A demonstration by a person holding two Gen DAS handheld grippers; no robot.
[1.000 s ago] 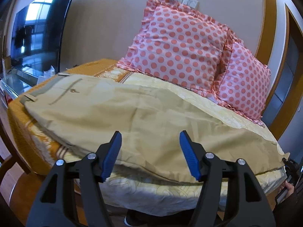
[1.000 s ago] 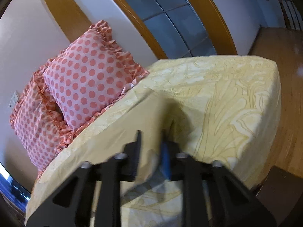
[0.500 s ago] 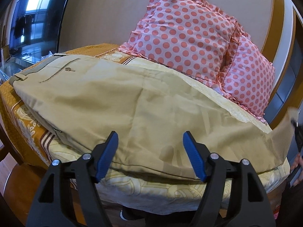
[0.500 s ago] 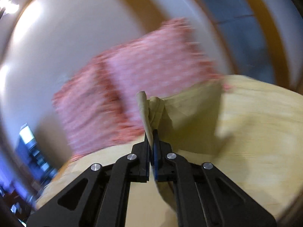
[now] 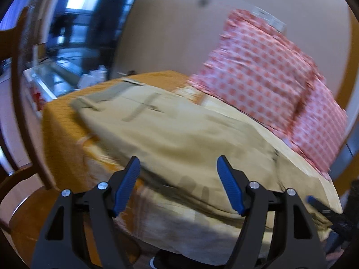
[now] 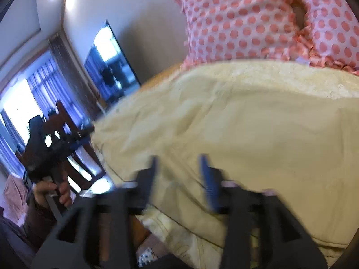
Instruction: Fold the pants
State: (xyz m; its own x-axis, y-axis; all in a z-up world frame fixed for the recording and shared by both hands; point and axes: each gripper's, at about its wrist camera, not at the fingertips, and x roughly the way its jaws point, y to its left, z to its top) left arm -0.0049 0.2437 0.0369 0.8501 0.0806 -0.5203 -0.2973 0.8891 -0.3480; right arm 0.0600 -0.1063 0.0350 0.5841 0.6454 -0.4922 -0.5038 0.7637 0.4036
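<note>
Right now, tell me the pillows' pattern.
Pink pillows with coral polka dots and ruffled edges; sharpest in the right wrist view.

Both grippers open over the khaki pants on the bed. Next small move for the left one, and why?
Probably lower the left gripper onto the near edge of the khaki fabric pants and close. Its jaws stand wide open just above that edge, gripping nothing, and the right gripper is open too, so nothing holds the fabric. Both views are blurred, so alignment is uncertain.
</note>
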